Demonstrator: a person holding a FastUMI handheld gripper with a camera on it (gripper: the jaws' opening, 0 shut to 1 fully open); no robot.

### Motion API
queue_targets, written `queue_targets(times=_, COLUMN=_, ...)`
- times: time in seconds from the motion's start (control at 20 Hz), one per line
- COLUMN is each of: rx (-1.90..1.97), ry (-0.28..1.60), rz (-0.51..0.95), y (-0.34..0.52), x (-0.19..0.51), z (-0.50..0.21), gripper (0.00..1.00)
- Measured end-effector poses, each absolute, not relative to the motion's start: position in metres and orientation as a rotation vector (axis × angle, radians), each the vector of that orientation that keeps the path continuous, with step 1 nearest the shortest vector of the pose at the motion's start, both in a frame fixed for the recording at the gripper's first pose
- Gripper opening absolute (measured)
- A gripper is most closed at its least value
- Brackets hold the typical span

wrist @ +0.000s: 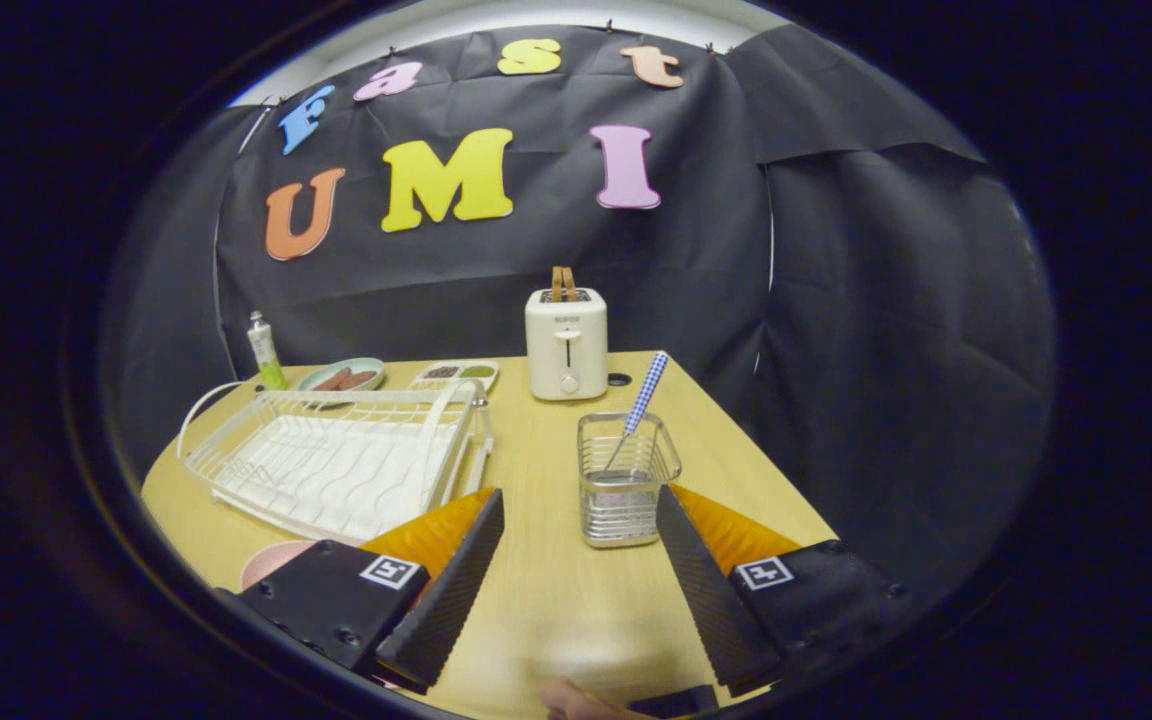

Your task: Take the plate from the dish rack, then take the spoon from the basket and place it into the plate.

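Two fingers of the gripper point(576, 560) stand wide apart over bare table point(556, 600), holding nothing. Just ahead of them, closer to the right finger, sits the wire basket point(626, 480) with the spoon point(641, 405) standing in it, its checked handle leaning up and away so that it sticks out above the rim, which should make it easy to take from above. To the left of the fingers lies the white dish rack point(336, 455), and it looks empty of dishes. A pink rounded edge peeks out beside the left finger, near the rack's front corner; I take it for the plate point(271, 562), already out on the table (though most of it is hidden by the gripper body, so I can't be sure).

Judging by that, the spoon is the step in hand. The path to the basket is open; the basket's thin wires and the handle's tilt are what the fingers must line up with.

Farther back stand a toaster point(566, 345), a small dish of food point(341, 377), a divided tray point(456, 374) and a tube point(264, 350), all well apart from the work. A fingertip point(576, 703) shows under the gripper.
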State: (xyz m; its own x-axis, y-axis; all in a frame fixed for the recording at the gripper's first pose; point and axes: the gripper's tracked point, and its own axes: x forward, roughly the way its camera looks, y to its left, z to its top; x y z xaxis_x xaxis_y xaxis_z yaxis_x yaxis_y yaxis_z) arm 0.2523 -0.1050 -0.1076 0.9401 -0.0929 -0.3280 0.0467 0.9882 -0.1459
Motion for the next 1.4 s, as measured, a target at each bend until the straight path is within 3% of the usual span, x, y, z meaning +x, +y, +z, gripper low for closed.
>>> queue_targets(times=0.55, rx=-0.093, ry=0.373, rz=-0.105, y=-0.139, x=0.367, z=-0.085, gripper=0.94)
queue_targets(times=0.65, rx=-0.053, ry=0.410, rz=-0.096, y=-0.142, x=0.385, z=-0.089, gripper=0.86)
queue_targets(times=0.95, rx=-0.018, ry=0.419, rz=-0.074, y=-0.146, x=0.411, z=-0.098, gripper=0.44)
queue_targets(times=1.0, rx=-0.008, ry=0.410, rz=-0.067, y=-0.142, x=0.411, z=-0.096, gripper=0.33)
queue_targets(times=1.4, rx=0.016, ry=0.331, rz=-0.070, y=-0.131, x=0.394, z=-0.070, gripper=0.19)
